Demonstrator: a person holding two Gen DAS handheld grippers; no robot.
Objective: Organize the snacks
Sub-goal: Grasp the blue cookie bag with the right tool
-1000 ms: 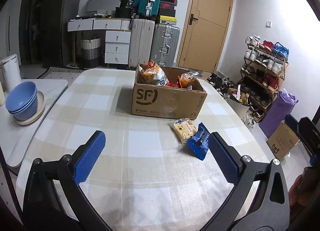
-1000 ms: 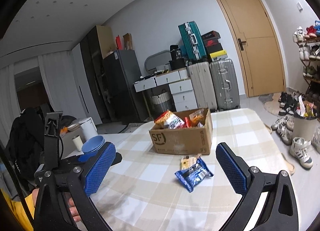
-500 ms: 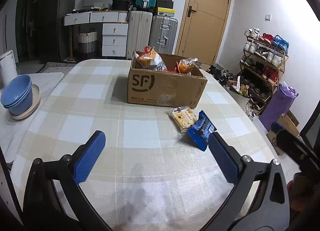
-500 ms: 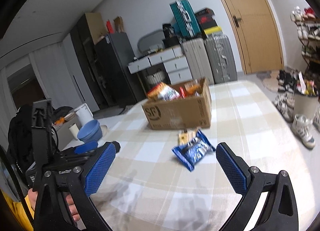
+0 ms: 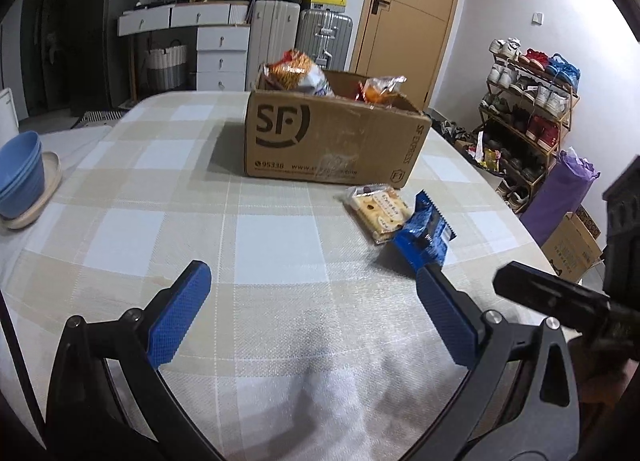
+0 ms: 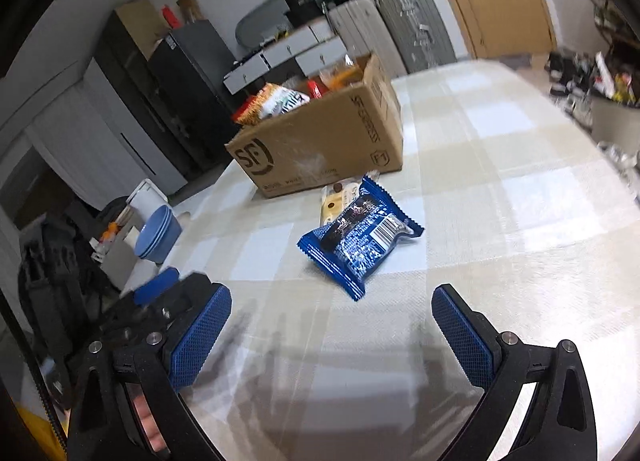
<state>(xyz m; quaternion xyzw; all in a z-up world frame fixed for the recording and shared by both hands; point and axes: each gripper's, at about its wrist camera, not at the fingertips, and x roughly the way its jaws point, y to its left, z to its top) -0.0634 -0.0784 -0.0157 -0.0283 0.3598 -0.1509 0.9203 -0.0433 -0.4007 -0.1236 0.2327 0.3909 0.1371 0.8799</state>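
Box at 12 o'clock holds approx 3 snacks, maybe more. Blue pkt + biscuit pkt left on table. R gripper and L gripper both spread wide, empty.

Both grippers nearer blue pkt.

Blue snack packet overlapping biscuit pack beside snack-filled box.
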